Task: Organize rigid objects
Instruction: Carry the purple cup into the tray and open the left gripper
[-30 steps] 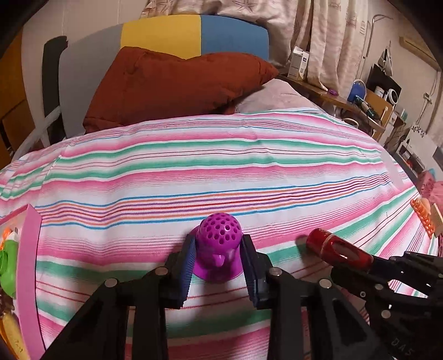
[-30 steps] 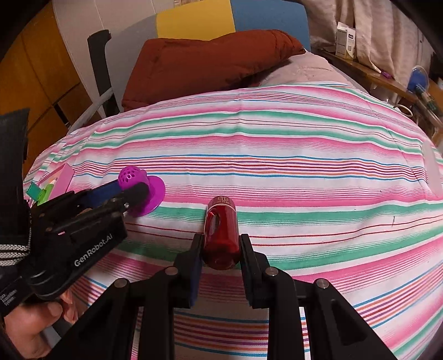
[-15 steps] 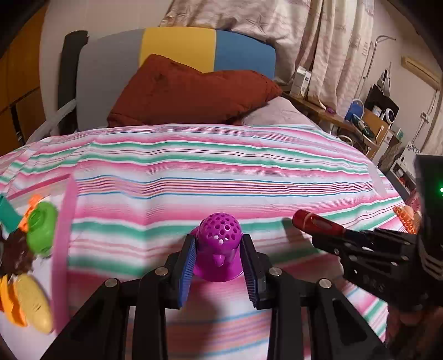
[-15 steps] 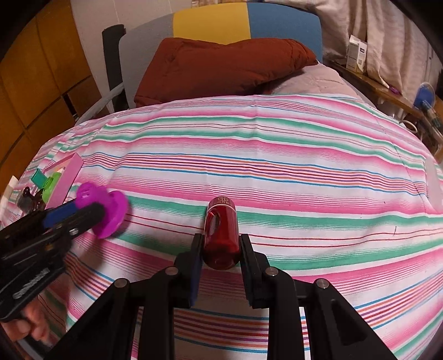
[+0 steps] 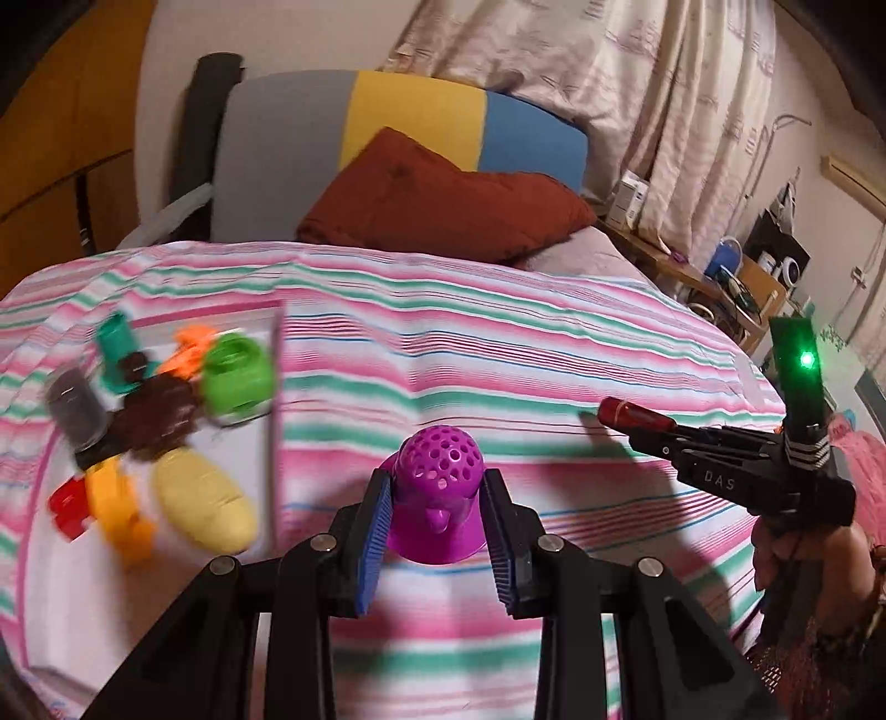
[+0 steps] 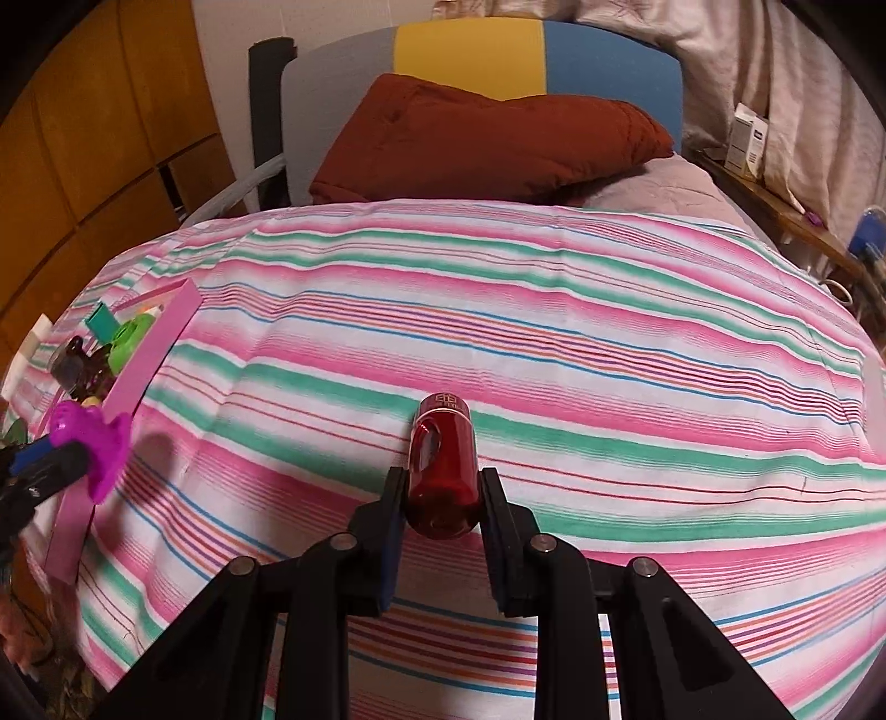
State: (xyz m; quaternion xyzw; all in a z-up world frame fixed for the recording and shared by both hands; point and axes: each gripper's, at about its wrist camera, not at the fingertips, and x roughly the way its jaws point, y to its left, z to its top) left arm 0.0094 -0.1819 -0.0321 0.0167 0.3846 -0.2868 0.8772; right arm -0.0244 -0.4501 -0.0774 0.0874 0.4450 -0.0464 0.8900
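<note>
Two claws are being held above a bed (image 6: 554, 310) covered in a striped sheet, with nothing standing between them and the pink tray (image 6: 149, 343) at the bed's left edge. A rust-red pillow (image 5: 443, 199) is lying against the grey, yellow and blue headboard (image 6: 498, 50); a cluttered side shelf (image 5: 736, 277) is showing at the right.

The tray is being filled with small toys: a green cup (image 5: 238, 376), a teal piece (image 5: 116, 343), a brown lump (image 5: 155, 421), a yellow oval (image 5: 202, 501), orange and red bits, all blurred.

The left claw (image 5: 437, 512) is being kept clamped on a purple perforated toy (image 5: 437, 487), carried just right of the tray. The right claw (image 6: 443, 498) is being kept tight on a red bottle (image 6: 443, 459), over mid-bed.

Only the left wrist view is showing the tray's contents from above and the right-hand device's green light (image 5: 807, 360); only the right wrist view is showing the tray's pink wall side-on and the wooden cabinets (image 6: 83, 138).
</note>
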